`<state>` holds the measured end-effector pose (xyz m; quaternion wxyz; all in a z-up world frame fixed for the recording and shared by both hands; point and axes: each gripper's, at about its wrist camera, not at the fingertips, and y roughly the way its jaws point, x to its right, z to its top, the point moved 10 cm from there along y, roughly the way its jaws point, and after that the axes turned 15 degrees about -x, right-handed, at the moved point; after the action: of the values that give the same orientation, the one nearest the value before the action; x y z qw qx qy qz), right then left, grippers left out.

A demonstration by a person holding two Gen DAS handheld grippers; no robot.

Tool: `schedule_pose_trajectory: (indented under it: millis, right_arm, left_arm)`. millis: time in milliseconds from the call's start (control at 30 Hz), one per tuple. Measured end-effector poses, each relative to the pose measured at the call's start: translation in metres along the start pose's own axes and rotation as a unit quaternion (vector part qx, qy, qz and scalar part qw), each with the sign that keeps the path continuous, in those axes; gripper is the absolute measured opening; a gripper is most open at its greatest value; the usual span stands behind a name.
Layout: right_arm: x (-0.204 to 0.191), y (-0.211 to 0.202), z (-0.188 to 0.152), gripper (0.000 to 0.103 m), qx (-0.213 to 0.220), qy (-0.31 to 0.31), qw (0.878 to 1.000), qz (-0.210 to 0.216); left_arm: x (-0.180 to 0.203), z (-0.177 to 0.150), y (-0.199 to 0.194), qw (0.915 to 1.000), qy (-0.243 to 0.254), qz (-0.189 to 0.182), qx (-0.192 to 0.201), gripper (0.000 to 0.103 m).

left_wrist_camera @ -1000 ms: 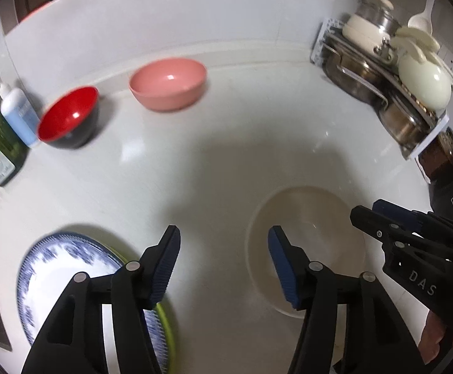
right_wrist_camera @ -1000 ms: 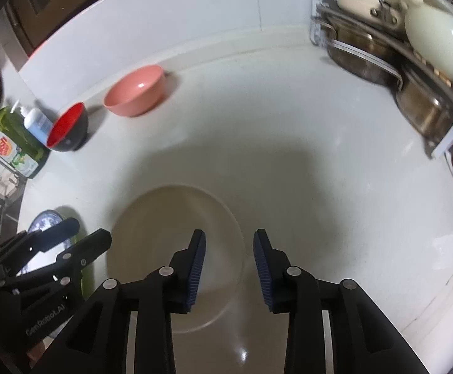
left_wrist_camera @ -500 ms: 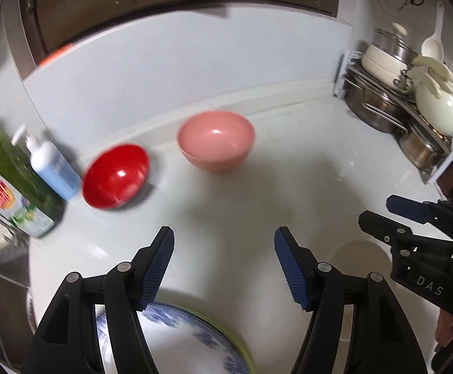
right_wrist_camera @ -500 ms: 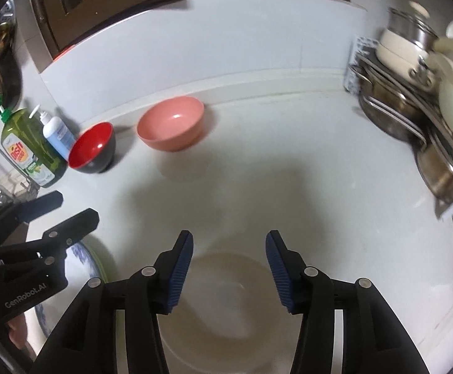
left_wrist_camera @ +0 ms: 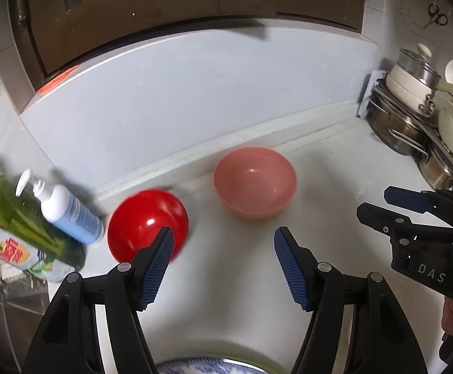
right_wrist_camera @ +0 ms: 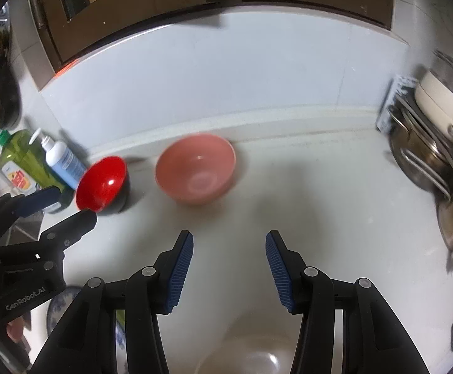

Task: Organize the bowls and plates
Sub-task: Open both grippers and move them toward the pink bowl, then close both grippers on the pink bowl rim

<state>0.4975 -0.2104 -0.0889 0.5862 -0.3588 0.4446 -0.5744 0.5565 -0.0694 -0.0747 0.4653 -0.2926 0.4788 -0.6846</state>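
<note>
From your left wrist, the left gripper [left_wrist_camera: 223, 265] hangs spread and empty, aimed between the glossy red bowl [left_wrist_camera: 147, 224] and the round pink plastic bowl [left_wrist_camera: 255, 182]; drift left and a finger tips the red one. From your right wrist, the right gripper [right_wrist_camera: 229, 272] is spread too, with the beige plate [right_wrist_camera: 257, 355] underneath: descend carelessly and you'll strike it.

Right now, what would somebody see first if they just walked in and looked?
Probably the red bowl, bright against the pale counter, with the pink bowl just to its right near the back wall. The left gripper and right gripper both hang open and empty in front of the bowls. Shiny pots are stacked on a rack at the far right.
</note>
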Motion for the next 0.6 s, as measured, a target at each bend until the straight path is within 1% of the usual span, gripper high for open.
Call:
schedule_pose_trajectory:
  millis: [100,333,533,600]
  right_arm:
    - [-0.002,0.008,0.018,0.050,-0.004,-0.002,1.000,0.002]
    - [-0.003,0.034,0.050,0.050,-0.016,-0.001,1.000,0.000]
    - [0.004,0.066,0.068,0.050,-0.039,0.010,0.999,0.002]
    - [0.006,0.078,0.072,0.050,-0.050,0.014,0.999,0.003]
  left_arm:
    - [-0.007,0.013,0.010,1.0000,0.003,0.002,-0.002,0.066]
    - [-0.015,0.038,0.048,0.9995,0.007,-0.010,-0.029,0.066]
    - [-0.016,0.053,0.081,0.9987,0.008,-0.014,-0.049,0.066]
    - [-0.017,0.057,0.092,0.9985,0.008,-0.009,-0.053,0.065]
